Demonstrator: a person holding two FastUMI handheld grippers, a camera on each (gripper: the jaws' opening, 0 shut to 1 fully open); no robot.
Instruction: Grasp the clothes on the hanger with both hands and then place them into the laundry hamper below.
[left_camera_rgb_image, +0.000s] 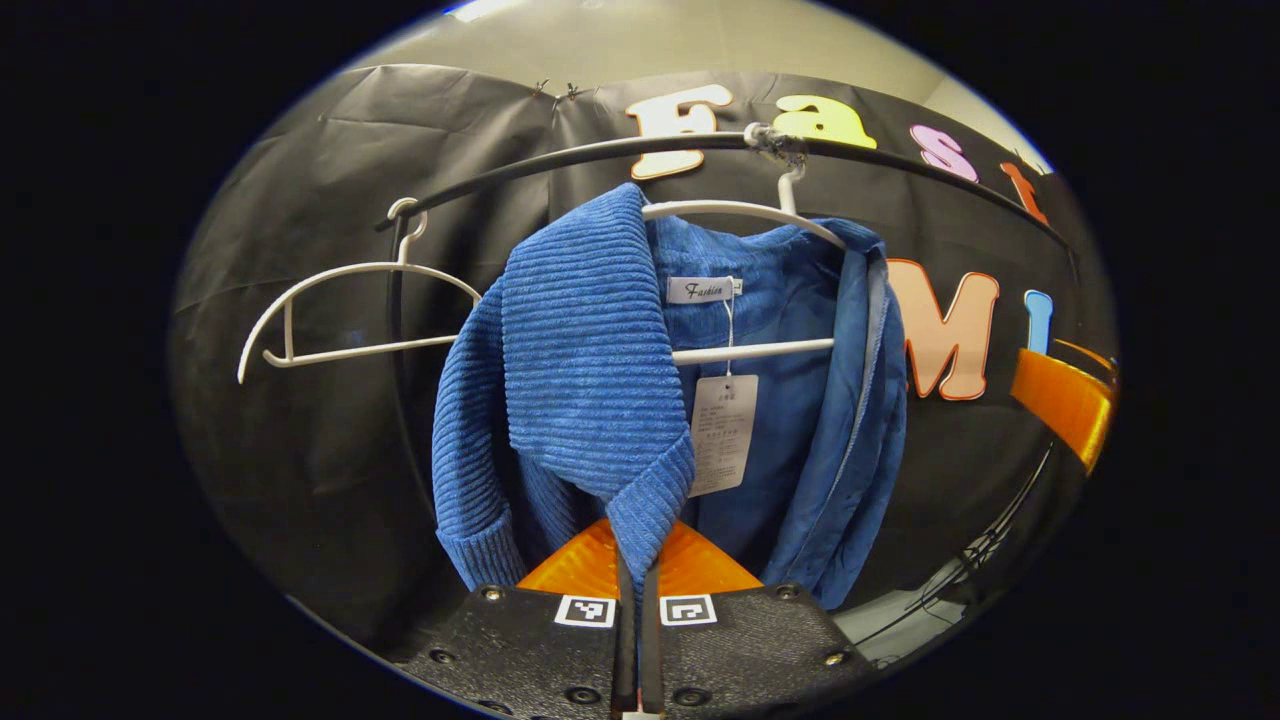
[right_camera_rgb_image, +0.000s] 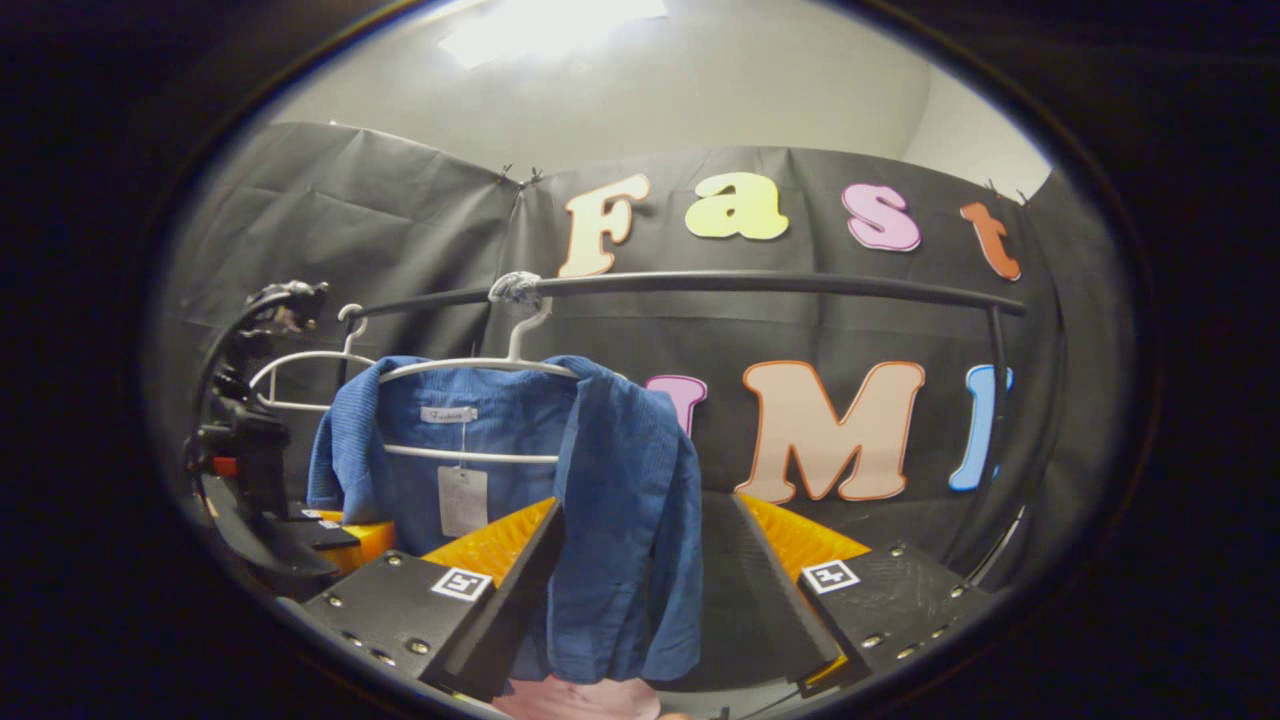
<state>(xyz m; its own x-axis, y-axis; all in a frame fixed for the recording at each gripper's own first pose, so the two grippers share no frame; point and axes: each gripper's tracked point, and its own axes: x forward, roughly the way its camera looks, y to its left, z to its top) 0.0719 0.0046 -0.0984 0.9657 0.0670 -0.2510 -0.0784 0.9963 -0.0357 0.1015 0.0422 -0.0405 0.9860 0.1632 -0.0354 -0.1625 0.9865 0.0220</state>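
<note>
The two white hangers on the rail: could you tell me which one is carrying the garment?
The hanger nearer the rail's middle carries the blue garment; the empty hanger by the rail's end is bare.

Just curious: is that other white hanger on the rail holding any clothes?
No. The second hanger hangs bare on the rail, left of the blue garment.
</note>
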